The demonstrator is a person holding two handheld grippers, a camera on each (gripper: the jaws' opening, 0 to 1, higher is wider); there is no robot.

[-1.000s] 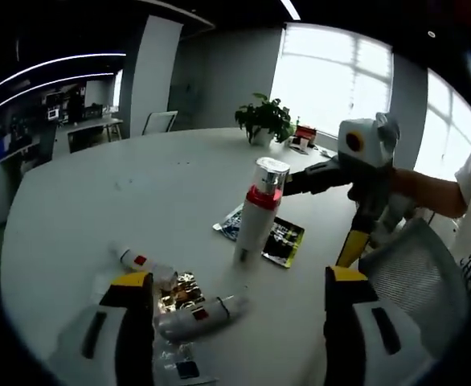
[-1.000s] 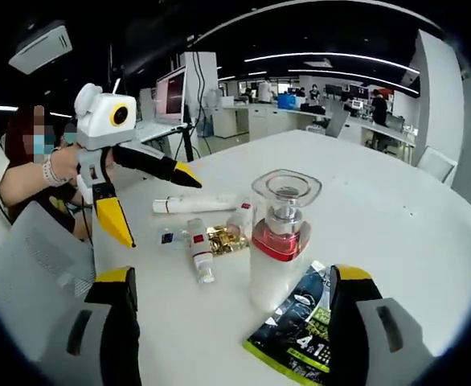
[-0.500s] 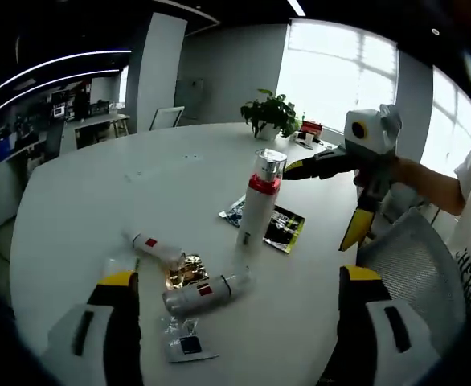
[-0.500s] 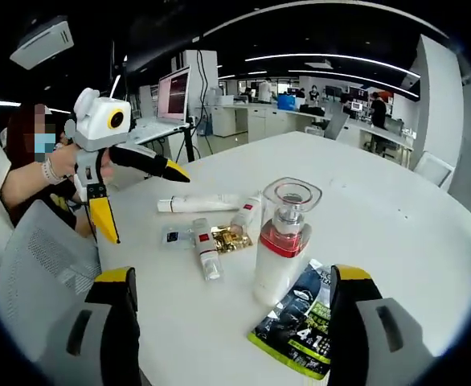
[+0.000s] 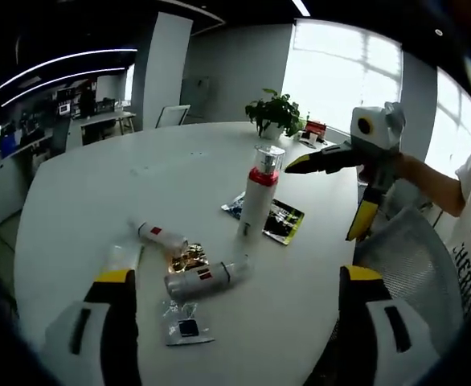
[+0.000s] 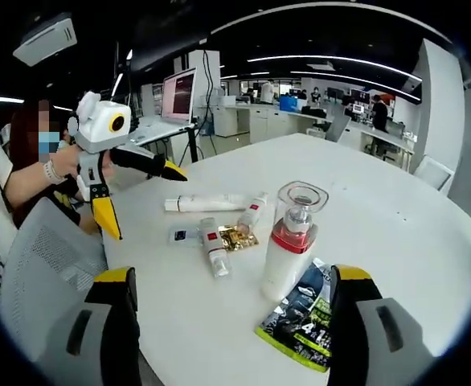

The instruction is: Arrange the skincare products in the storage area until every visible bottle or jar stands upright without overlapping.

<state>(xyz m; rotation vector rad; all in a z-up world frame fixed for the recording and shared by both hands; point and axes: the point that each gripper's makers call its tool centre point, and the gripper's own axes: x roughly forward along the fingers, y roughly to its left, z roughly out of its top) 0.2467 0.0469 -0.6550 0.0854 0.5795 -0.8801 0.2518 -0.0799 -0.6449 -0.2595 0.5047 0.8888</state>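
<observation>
Skincare products sit on a round white table (image 5: 99,185), mid-sort. Tall white pump bottle with red collar and clear cap (image 5: 255,203) already stands upright, its base just beside a dark sachet with green-yellow print (image 5: 280,225); in the right gripper view the same bottle (image 6: 290,245) stands near centre with the sachet (image 6: 304,322) in front of it. Three white tubes lie flat: a larger white tube with red label (image 5: 206,278), a short white tube with red label (image 5: 160,236), and a pale tube (image 5: 120,259) close to the left jaw. A crumpled gold foil wrapper (image 5: 186,259) lies between the first two, touching or nearly so; cannot tell if anything overlaps it. A small clear sachet with dark square (image 5: 187,329) lies nearest the camera. A potted green plant (image 5: 273,112) sits far back.

Left gripper (image 5: 234,283) is above the table edge, jaws spread wide, nothing between them. Right gripper (image 6: 227,281) likewise wide apart and empty, off the table, the pump bottle ahead of it. Each gripper shows in the other's view, held up in the air, jaws parted.

Step in hand, as I judge it: bottle done, next pick being chosen. Next move likely calls for lowering the left gripper over the larger tube, pinching across its body, then tipping it up onto its cap clear of the foil. Narrow cap base may topple.
</observation>
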